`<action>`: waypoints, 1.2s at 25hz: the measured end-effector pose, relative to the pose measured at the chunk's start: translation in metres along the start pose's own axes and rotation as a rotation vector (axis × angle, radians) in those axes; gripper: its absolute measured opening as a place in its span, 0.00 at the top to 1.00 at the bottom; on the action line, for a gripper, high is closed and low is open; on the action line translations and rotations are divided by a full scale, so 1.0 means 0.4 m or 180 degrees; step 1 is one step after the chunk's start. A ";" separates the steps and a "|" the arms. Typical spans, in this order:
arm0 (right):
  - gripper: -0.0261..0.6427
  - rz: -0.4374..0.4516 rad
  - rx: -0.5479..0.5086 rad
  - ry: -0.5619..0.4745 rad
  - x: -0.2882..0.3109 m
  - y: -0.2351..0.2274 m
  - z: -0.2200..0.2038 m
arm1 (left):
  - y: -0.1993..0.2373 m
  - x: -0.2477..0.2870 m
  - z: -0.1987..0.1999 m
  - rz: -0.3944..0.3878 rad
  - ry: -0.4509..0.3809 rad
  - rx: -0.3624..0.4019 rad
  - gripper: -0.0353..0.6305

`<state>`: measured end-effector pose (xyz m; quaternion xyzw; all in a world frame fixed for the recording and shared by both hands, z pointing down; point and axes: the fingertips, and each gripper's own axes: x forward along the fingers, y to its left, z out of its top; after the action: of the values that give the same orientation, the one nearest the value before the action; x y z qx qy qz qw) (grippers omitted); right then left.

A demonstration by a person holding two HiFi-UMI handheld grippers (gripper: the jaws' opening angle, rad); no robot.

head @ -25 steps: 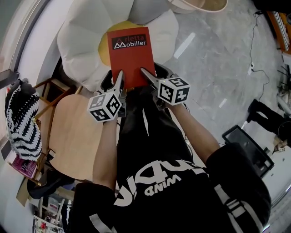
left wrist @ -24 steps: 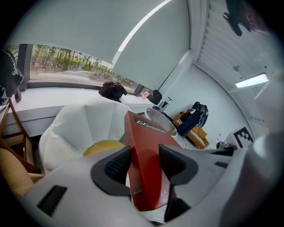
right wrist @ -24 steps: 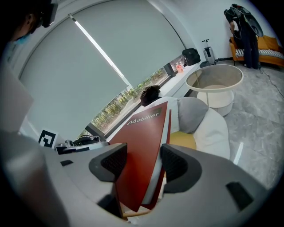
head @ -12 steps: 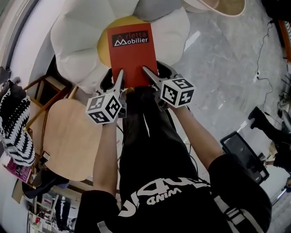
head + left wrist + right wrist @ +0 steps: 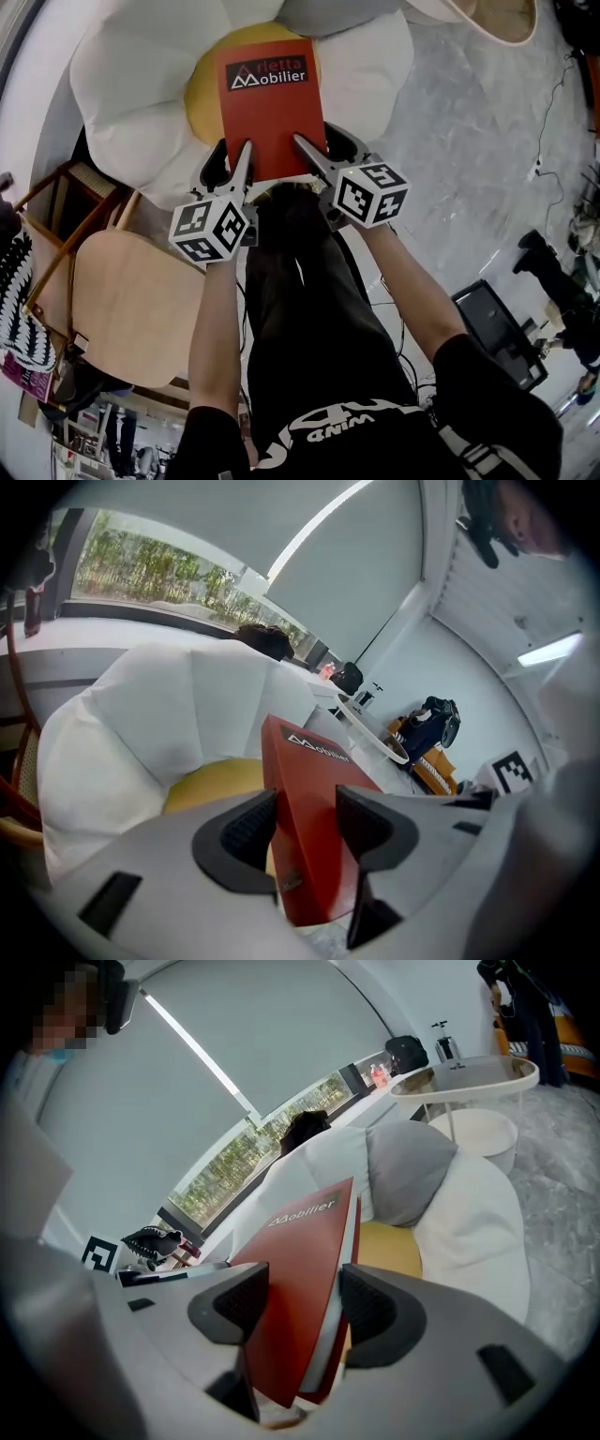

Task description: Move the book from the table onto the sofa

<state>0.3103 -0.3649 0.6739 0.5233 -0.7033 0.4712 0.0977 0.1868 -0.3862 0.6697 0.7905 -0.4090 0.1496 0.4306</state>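
Observation:
A red book (image 5: 270, 103) with a black title band hangs over the yellow centre (image 5: 202, 98) of a white flower-shaped sofa (image 5: 131, 84). My left gripper (image 5: 246, 161) is shut on its near left corner and my right gripper (image 5: 305, 150) on its near right corner. In the left gripper view the book (image 5: 309, 827) stands edge-up between the dark pads (image 5: 246, 832), with white petals (image 5: 141, 714) behind it. The right gripper view shows the book (image 5: 300, 1260) clamped between both pads (image 5: 367, 1309), above the yellow seat (image 5: 389, 1246).
A pale wooden chair seat (image 5: 131, 300) stands at the left, with a striped black-and-white cloth (image 5: 19, 300) beyond it. A grey cushion (image 5: 328, 14) lies on the sofa's far side. A round side table (image 5: 497, 19) is top right, and a black case (image 5: 492, 328) lies on the marble floor.
Both grippers have sunk together with the book toward the sofa, which now fills more of the head view. The grip on the book has stayed the same.

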 end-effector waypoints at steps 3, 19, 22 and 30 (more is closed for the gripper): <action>0.60 0.0000 -0.0007 0.0015 0.050 -0.032 -0.031 | 0.045 0.039 -0.034 0.0012 0.0003 -0.0024 0.63; 0.60 0.0016 -0.0110 0.0054 0.271 -0.206 -0.177 | 0.233 0.238 -0.198 0.0064 -0.0050 -0.0032 0.63; 0.60 0.0040 -0.0098 0.0066 0.301 -0.227 -0.197 | 0.257 0.262 -0.216 0.0086 -0.0045 -0.0015 0.63; 0.60 0.0051 -0.0156 0.0116 0.344 -0.266 -0.232 | 0.292 0.302 -0.258 0.0118 -0.0036 -0.0018 0.63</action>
<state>0.3060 -0.3836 0.8701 0.5064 -0.7169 0.4641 0.1194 0.1831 -0.4005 0.8664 0.7824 -0.4265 0.1520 0.4277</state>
